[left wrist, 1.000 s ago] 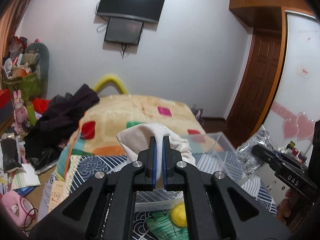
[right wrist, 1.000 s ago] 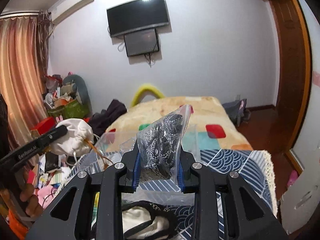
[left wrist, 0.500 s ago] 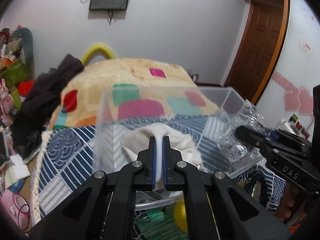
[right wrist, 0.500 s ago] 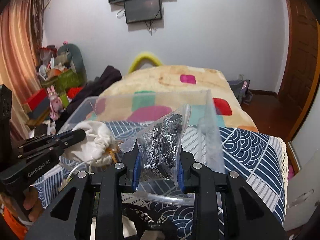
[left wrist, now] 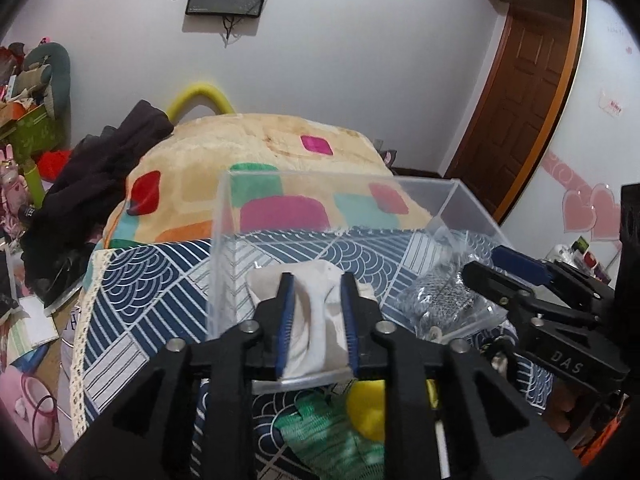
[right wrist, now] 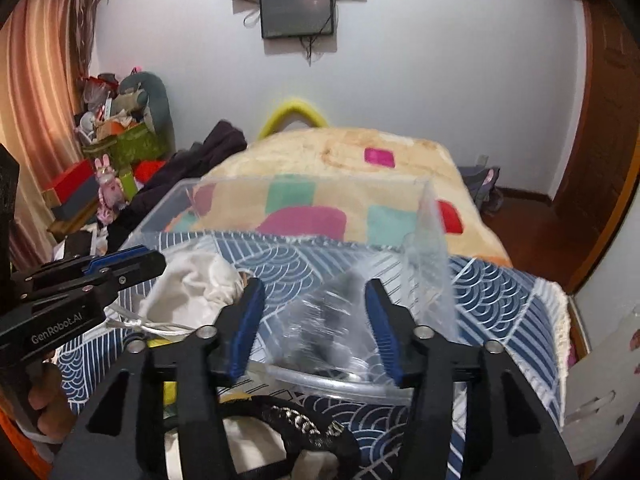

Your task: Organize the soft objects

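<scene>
On the patterned bedspread (left wrist: 152, 280) sits a clear plastic box (left wrist: 224, 240) holding a crumpled white pouch (left wrist: 316, 320) and a blurred, seemingly dark-filled zip bag (right wrist: 332, 320). Left gripper (left wrist: 316, 324) and right gripper (right wrist: 316, 324) both gape, holding nothing.

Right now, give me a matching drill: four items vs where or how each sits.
Items:
1. white pouch
2. zip bag
3. yellow ball
4. left gripper

States:
A. jaws open around the pouch
B. outside the clear box, near side, on green cloth
C. inside the box, left part
D. inside the box, between the open right gripper jaws

Pairs: 1-C, 2-D, 3-B, 4-A
</scene>
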`<state>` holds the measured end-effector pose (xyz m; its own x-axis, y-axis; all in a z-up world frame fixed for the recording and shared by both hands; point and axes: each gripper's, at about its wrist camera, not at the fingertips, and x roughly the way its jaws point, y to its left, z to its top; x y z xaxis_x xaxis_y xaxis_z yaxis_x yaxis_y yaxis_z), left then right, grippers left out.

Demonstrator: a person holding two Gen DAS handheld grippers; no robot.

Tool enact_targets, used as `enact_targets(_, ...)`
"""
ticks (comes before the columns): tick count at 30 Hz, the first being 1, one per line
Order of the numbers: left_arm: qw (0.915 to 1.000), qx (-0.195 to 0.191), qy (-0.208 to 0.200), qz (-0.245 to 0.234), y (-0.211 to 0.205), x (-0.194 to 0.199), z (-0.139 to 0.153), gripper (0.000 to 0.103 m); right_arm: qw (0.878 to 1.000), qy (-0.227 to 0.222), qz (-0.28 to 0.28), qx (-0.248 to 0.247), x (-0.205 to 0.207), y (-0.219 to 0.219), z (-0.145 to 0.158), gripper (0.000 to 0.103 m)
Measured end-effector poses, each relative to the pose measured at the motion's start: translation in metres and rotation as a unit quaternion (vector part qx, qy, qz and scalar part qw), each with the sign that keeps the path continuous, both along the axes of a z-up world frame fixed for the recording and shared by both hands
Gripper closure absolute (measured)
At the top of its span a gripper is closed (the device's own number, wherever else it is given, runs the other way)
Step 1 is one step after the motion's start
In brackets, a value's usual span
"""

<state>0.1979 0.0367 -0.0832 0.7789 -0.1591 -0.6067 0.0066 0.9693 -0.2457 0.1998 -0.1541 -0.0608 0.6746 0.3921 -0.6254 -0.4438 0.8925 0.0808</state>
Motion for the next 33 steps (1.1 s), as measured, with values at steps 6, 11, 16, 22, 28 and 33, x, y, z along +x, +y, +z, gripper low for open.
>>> enact_targets(6, 0.9995, 0.012, -0.028, 0.01, 0.002, -0.021, 0.022, 0.071, 0.999, -0.043, -0.012, 0.02, -0.017, -0.012, 0.027, 0.038)
enact_targets(11, 0.998, 0.018, -0.058, 0.015, 0.001, -0.044, 0.038, 0.048, 0.996, -0.079, -0.02, 0.038, -0.036, -0.021, 0.045, 0.029)
enact_targets(16, 0.9957, 0.044, -0.076, 0.028, -0.005, -0.068, 0.043, 0.027, 0.995, -0.082, -0.02, 0.054, -0.049, -0.027, 0.045, 0.027)
enact_targets(22, 0.9956, 0.065, -0.064, 0.021, -0.016, -0.082, 0.028, 0.019, 0.996, -0.065, -0.014, 0.054, -0.057, -0.022, 0.028, 0.019)
enact_targets(28, 0.997, 0.066, -0.039, 0.01, -0.021, -0.083, 0.007, 0.019, 0.998, -0.045, -0.007, 0.04, -0.06, -0.012, 0.008, 0.015)
enact_targets(33, 0.998, 0.062, -0.015, -0.003, -0.028, -0.077, -0.01, 0.019, 0.999, -0.013, -0.008, 0.039, -0.056, -0.013, -0.012, 0.014)
